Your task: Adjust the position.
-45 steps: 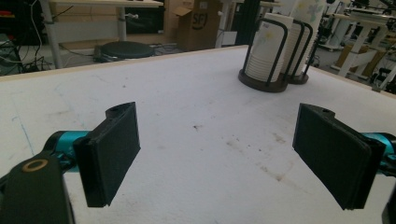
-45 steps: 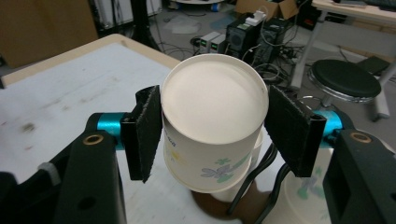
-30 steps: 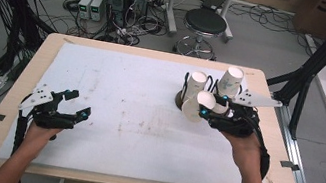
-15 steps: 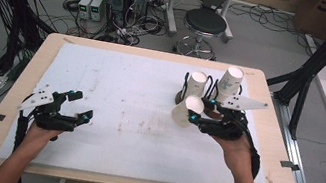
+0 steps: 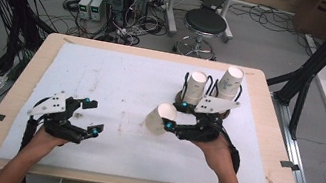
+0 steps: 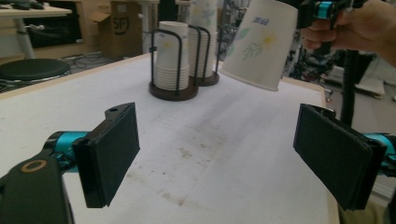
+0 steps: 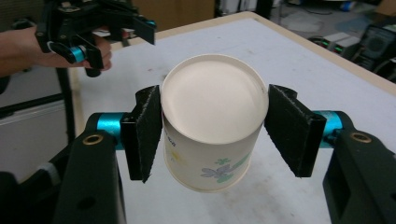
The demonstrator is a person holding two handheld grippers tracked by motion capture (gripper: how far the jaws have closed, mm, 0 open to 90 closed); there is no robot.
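The paper cup (image 5: 158, 117), pinched in the right gripper (image 5: 172, 116), has moved from the cup racks (image 5: 193, 98) toward frame centre, above the desk (image 5: 117, 78); likely a cup handover. Left gripper (image 5: 89, 116) waits lower left, fingers spread.

matt paper cup (image 7: 210, 126), stained white tbl cover (image 5: 121, 84), wood edge

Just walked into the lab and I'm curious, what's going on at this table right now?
A person at the table holds a gripper in each hand. The right gripper has a floral paper cup between its fingers, held on its side above the white mat. Behind it stand two wire holders with stacked paper cups. The left gripper is open and holds nothing, nearer the table's left side.
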